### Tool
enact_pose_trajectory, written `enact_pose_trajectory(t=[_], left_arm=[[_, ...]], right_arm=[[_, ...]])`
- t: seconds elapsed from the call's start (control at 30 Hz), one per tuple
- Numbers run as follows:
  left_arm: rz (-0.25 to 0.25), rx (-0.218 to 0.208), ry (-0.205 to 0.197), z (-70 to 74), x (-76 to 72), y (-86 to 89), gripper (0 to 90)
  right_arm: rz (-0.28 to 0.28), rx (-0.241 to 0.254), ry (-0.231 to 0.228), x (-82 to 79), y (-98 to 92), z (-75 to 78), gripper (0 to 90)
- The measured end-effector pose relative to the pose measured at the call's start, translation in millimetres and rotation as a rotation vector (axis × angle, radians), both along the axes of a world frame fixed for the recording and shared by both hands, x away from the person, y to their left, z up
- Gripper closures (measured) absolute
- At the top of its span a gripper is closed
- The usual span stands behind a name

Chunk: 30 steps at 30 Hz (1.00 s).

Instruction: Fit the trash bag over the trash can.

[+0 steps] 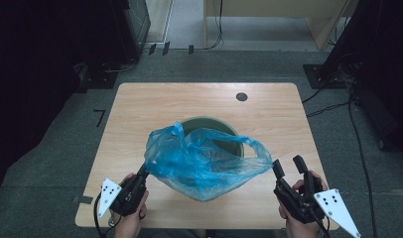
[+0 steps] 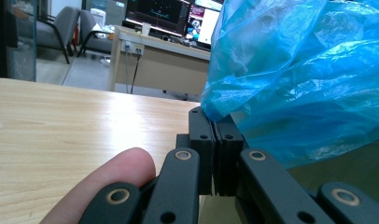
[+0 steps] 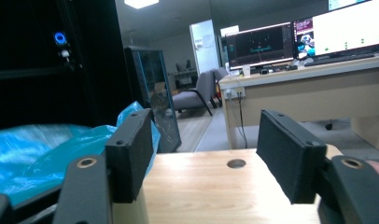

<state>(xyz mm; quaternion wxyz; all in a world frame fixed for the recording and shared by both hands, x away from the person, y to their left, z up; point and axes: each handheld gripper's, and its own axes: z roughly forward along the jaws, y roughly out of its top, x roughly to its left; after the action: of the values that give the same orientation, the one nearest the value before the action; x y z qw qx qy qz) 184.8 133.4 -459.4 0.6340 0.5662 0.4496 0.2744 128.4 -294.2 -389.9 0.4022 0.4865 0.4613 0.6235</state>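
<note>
Wooden table (image 1: 140, 114) is carrying one green bin (image 1: 234, 144) mid-table, one blue bag (image 1: 199, 161) draping over it. Left gripper (image 1: 142, 174) is clenching bag's near-left edge; right gripper (image 1: 288, 166) is hanging released, near-right.

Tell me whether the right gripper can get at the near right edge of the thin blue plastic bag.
Probably yes: the right gripper stands open just beside the blue plastic bag, with bare wooden table between.
</note>
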Motion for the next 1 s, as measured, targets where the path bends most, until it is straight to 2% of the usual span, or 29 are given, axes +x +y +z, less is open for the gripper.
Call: enact_pose_trajectory(t=[0.1,0.2,0.23,0.27,0.37,0.4,0.43,0.47,0.57,0.6,0.63,0.67,0.7,0.73,0.77,0.8,0.9,1.0], left_arm=[[0.004,0.001,-0.001,-0.2,0.0,0.7,88.3],[0.009,0.005,-0.002,-0.2,-0.1,1.3,88.3],[0.009,0.003,-0.002,-0.4,-0.2,0.7,88.3],[0.009,0.003,-0.002,-0.4,-0.2,0.7,88.3],[0.006,0.0,-0.001,-0.5,-0.3,-0.9,88.3],[0.004,0.002,-0.001,-0.6,-0.4,-1.3,88.3],[0.002,0.003,-0.001,-0.5,-0.6,-1.7,88.3],[0.001,0.003,-0.001,-0.5,-0.7,-1.9,88.3],[0.0,0.0,-0.002,-0.6,-0.2,-1.5,88.2],[0.002,-0.001,-0.002,-0.7,0.0,-1.4,88.2],[0.001,0.0,-0.003,-0.6,0.0,-1.4,88.2],[0.001,0.001,-0.004,-0.4,-0.2,-1.6,88.2],[-0.001,0.003,-0.006,-0.2,-0.5,-1.8,88.0],[-0.002,0.008,-0.009,-0.1,-0.7,-1.8,88.0],[-0.005,0.011,-0.01,0.1,-0.9,-1.8,86.8],[-0.01,0.008,-0.012,0.4,-1.3,-2.0,86.8],[-0.025,-0.002,-0.015,1.0,-1.8,-0.6,79.3],[-0.027,-0.015,-0.016,1.6,-2.0,5.8,68.6]], right_arm=[[-0.016,0.018,-0.019,-3.4,1.1,7.4,33.3],[-0.007,0.038,-0.04,-7.2,2.5,14.0,33.0],[0.01,0.038,-0.044,-8.8,5.2,16.5,30.0],[0.031,0.038,-0.034,-8.4,7.9,16.1,30.0],[0.083,0.023,0.012,-3.0,17.9,7.5,19.3],[0.083,0.023,0.012,-3.0,17.9,7.5,19.3],[0.104,0.026,0.032,-1.0,21.4,3.6,17.4],[0.151,0.037,0.071,2.7,28.1,-3.5,15.6],[0.161,0.045,0.094,4.3,33.8,-8.9,20.3],[0.192,0.059,0.107,5.7,37.1,-12.1,24.7],[0.237,0.07,0.118,7.1,42.2,-15.4,41.7],[0.237,0.07,0.118,7.1,42.2,-15.4,41.7],[0.256,0.067,0.112,6.9,46.9,-16.4,58.7],[0.256,0.067,0.112,6.9,46.9,-16.4,58.7],[0.255,0.055,0.104,6.6,50.1,-16.2,73.1],[0.255,0.055,0.104,6.6,50.1,-16.2,73.1],[0.216,0.017,0.099,6.4,54.0,-15.9,86.5],[0.187,-0.01,0.083,5.6,54.3,-15.8,90.0]])
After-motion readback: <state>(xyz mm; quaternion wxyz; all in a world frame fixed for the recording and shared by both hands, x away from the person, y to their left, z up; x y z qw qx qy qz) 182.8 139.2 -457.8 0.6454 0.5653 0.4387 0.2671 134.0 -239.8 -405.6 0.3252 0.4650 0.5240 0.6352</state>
